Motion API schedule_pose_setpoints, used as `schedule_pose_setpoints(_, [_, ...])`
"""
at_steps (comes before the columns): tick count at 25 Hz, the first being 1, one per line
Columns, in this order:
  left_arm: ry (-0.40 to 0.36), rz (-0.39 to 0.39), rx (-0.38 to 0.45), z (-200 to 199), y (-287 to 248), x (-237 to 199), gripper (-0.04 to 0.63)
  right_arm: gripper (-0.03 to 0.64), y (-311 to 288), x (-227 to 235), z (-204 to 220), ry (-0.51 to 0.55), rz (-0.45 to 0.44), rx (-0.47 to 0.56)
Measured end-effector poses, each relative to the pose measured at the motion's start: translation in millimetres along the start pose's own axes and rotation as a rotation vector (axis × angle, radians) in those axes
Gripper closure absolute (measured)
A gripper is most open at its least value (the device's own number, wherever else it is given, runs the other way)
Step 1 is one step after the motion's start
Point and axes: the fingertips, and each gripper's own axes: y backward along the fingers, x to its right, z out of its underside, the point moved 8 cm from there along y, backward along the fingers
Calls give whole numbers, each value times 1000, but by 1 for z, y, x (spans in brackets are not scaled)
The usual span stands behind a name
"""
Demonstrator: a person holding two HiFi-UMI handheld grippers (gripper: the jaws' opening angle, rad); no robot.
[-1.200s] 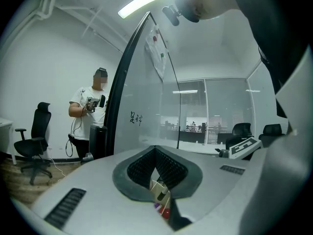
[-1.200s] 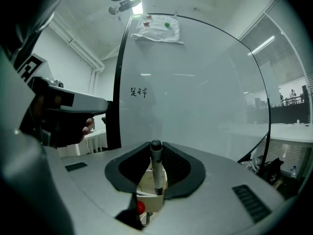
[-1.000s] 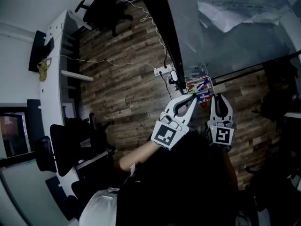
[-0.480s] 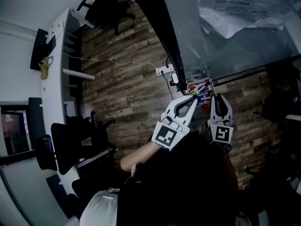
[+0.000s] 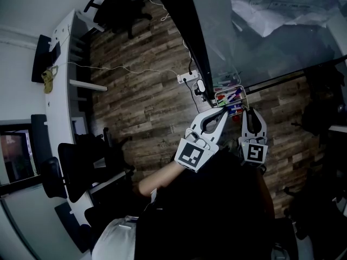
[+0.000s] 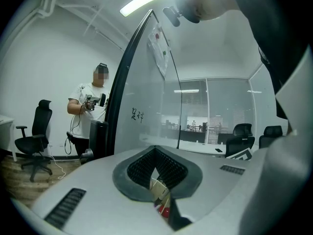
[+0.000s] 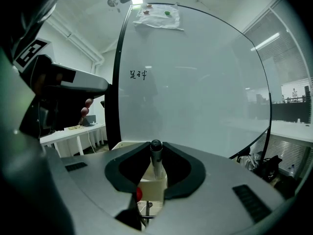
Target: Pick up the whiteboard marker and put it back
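A whiteboard marker (image 7: pixel 156 161) with a dark cap stands upright between my right gripper's (image 7: pixel 155 150) jaws, which are shut on it. Below it sits a white marker tray (image 7: pixel 149 185) with something red beside it. The head view shows the right gripper (image 5: pixel 253 112) just right of the tray (image 5: pixel 242 95), which hangs at the foot of the glass whiteboard (image 5: pixel 271 42) and holds several coloured markers (image 5: pixel 232 97). My left gripper (image 5: pixel 222 112) points at the tray's near edge. Its jaws (image 6: pixel 155 150) meet at the tips with nothing between them.
A power strip (image 5: pixel 187 79) with trailing cables lies on the wooden floor. Black office chairs (image 5: pixel 81 167) stand along a white desk (image 5: pixel 68 64) at the left. A person in a white shirt (image 6: pixel 90 112) stands beside the board. A dark bag (image 5: pixel 320 112) sits at the right.
The head view shifts slightly. Both grippers keep their place by the tray, and the right one still holds the marker.
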Motion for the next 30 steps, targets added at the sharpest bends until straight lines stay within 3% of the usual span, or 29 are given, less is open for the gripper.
schedule_pose_setpoints(18, [-2,13,14,3,15,2,595,531,12,-7,15,52,9,-20])
schedule_pose_setpoints(23, [0,10,18,2,18,2,595,531,15,-9,23,38,10,-86])
schedule_pose_setpoints(30, [0,11,24,2,20,2,595,519,18,-11,23,46,3,-87])
